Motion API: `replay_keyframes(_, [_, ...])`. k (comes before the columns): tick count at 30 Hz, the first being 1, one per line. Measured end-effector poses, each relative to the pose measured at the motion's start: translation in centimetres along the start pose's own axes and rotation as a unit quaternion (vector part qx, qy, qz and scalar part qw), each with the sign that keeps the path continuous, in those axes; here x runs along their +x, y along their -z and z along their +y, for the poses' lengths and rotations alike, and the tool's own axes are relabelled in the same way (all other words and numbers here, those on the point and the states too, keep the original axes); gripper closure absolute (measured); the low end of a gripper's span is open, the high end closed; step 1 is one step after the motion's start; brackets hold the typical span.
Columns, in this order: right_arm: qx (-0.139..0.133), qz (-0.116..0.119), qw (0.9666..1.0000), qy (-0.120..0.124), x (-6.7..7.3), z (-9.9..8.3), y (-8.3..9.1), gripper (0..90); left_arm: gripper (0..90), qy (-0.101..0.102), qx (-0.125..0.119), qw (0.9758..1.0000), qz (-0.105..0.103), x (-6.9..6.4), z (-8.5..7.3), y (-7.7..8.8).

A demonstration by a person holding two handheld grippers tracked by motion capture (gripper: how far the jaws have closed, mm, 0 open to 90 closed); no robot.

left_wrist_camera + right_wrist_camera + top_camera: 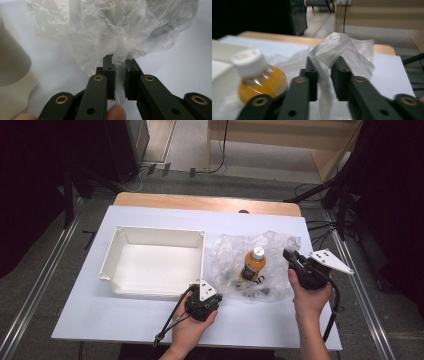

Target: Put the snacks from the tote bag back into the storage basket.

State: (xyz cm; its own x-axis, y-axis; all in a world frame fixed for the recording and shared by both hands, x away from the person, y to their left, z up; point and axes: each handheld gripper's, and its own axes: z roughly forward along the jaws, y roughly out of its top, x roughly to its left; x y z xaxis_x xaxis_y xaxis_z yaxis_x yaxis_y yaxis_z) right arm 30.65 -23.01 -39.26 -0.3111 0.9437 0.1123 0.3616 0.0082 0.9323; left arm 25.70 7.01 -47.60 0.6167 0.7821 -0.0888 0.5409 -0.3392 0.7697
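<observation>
A crumpled clear plastic bag [235, 251] lies on the white table, right of centre. An orange drink bottle with a white cap [252, 265] rests inside it. My left gripper [217, 293] is at the bag's near left corner, and in the left gripper view it [120, 67] is shut on a fold of the bag [107, 30]. My right gripper [289, 256] is at the bag's right edge. In the right gripper view it [323, 65] is shut on a bunched strip of the bag [337, 47], with the bottle [262, 82] just to its left.
A white rectangular tray [160, 232] stands left of the bag, close to the left gripper; its wall shows in both gripper views [12, 70] [222, 65]. The table's wooden far edge [207, 202] runs behind. Cables trail from both grippers toward the near edge.
</observation>
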Motion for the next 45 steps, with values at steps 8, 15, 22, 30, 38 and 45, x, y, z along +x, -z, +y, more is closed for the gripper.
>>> replay_keyframes(8, [0.113,0.007,0.9935,-0.013,-0.1,-4.9,-4.6,90.0,82.6,0.003,-0.001,1.0,-0.002,0.0,0.0,0.0])
replay_keyframes(15, [0.201,-0.004,0.9785,-0.046,-1.5,-7.1,-5.9,90.0,82.5,0.002,-0.001,1.0,-0.001,0.0,0.0,0.0])
replay_keyframes(22, [0.217,-0.014,0.9743,-0.057,-2.8,-7.3,-4.9,90.0,83.3,0.005,0.003,1.0,0.005,0.1,0.0,0.1])
replay_keyframes(30, [0.207,-0.058,0.9722,-0.092,-5.3,-7.7,-3.2,90.0,87.4,0.025,0.007,0.9994,0.023,0.3,0.0,0.0])
replay_keyframes(38, [0.117,0.017,0.9894,-0.084,-4.8,-7.3,-2.0,49.1,85.1,0.012,0.002,0.9998,0.016,0.1,0.0,0.1])
replay_keyframes(45, [0.08,0.009,0.9946,-0.066,-3.6,-6.1,-0.5,21.0,84.3,0.012,0.0,0.9999,0.012,0.1,0.0,0.1])
